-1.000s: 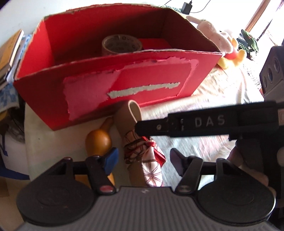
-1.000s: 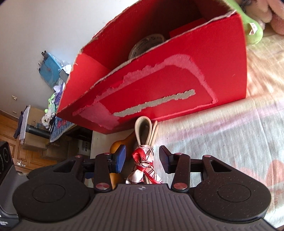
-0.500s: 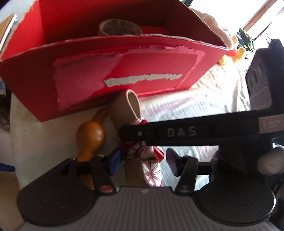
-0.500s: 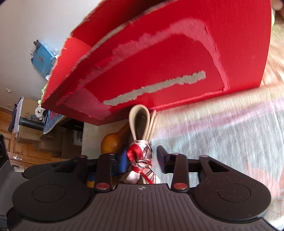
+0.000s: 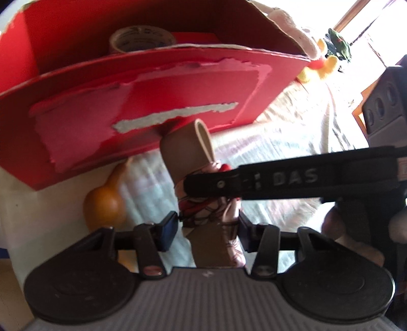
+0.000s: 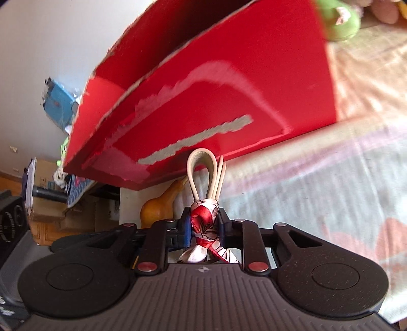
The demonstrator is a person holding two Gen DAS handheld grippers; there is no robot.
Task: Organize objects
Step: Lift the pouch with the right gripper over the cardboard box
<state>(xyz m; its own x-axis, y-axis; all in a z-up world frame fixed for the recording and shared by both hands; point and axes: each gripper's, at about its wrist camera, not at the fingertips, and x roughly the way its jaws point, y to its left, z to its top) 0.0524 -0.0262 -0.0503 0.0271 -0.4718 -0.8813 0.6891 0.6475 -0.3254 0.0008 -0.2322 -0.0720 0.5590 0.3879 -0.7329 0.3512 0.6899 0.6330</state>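
A folded tan strap bundle (image 5: 188, 147) tied with a red and white patterned scarf (image 6: 204, 221) is held up off the bedsheet in front of a red cardboard box (image 5: 157, 101). My right gripper (image 6: 203, 226) is shut on the scarf knot. Its arm crosses the left wrist view as a black bar marked DAS (image 5: 292, 178). My left gripper (image 5: 207, 228) has its jaws closed in against the sides of the lower bundle. An orange gourd (image 5: 106, 203) lies on the sheet to the left, also in the right wrist view (image 6: 159, 207).
The box holds a roll of brown tape (image 5: 142, 38) and a red item. Stuffed toys (image 5: 315, 68) lie behind the box at the right, a green one (image 6: 340, 23) in the right wrist view. Clutter and cartons (image 6: 51, 193) stand beyond the bed's left edge.
My right gripper has shut on the scarf knot. My left gripper has narrowed around the lower bundle. The bundle has risen off the sheet, away from the gourd.
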